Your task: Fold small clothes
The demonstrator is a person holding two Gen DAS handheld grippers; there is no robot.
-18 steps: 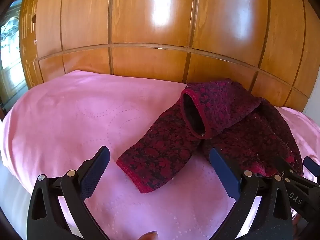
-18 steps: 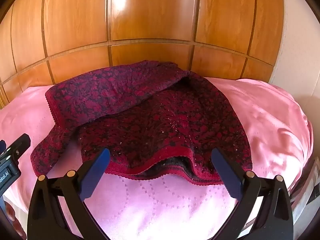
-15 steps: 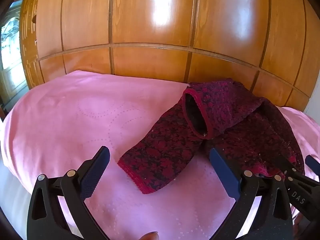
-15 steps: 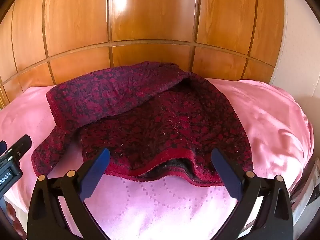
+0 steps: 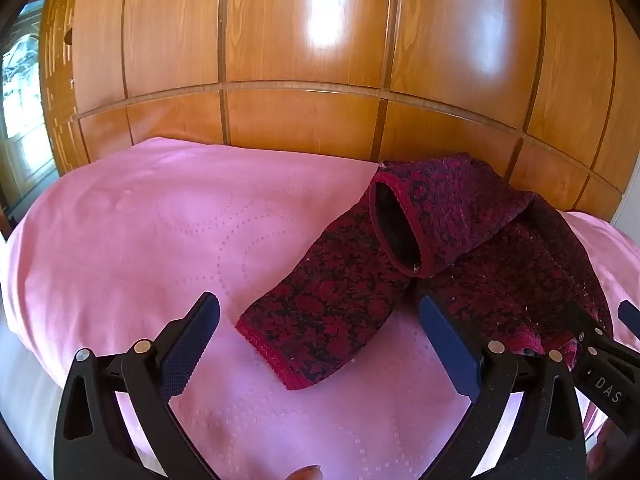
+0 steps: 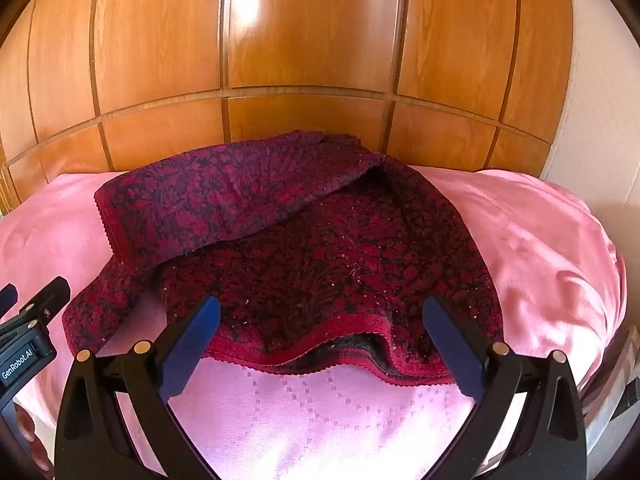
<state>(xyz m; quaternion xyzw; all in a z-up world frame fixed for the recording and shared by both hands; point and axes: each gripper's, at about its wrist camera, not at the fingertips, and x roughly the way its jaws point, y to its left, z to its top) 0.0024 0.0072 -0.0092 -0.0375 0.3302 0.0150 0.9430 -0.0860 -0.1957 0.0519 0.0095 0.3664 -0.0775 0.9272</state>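
My left gripper [image 5: 320,332] and right gripper [image 6: 320,332] are both spread wide, holding nothing. They hang just above the red sweater [image 6: 320,248] on the pink bed [image 6: 540,240].

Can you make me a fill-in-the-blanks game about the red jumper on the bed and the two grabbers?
1. The red and black sweater lies on a ____ bedspread.
2. The left gripper has its jaws wide ____.
3. The right gripper is holding ____.
4. Behind the bed stands a wardrobe made of ____.

Missing words: pink; open; nothing; wood
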